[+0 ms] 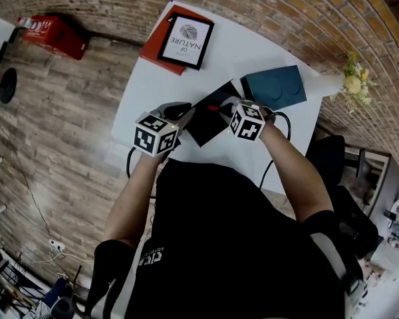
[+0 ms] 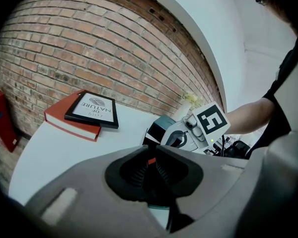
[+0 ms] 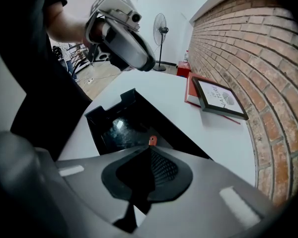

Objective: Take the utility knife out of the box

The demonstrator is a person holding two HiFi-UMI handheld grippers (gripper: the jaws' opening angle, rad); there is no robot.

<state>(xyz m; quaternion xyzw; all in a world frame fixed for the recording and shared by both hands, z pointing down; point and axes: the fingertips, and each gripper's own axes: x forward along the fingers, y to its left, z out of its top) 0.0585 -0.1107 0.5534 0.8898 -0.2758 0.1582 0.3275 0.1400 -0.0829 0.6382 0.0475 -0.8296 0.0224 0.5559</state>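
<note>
So left gripper point(image 1: 185, 113) clamps the box point(image 1: 209, 121) edge mid-frame, steadying it I'd guess, while right gripper point(image 3: 150, 149) is pinched shut on the knife point(image 3: 152, 141) by its red end, low in the box.

Brick wall point(image 1: 286, 5), wood floor point(image 1: 53, 145), white tbl point(image 1: 243, 52), fan point(image 3: 160, 31) behind.

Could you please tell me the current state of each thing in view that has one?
Black box: open, on the white table.
Teal package: lying beside the black box.
Right gripper: shut on the utility knife.
Utility knife: orange end at the gripper's tips, over the box.
Left gripper: jaws together, near the box's edge.
Framed print: flat on the red book.
</note>
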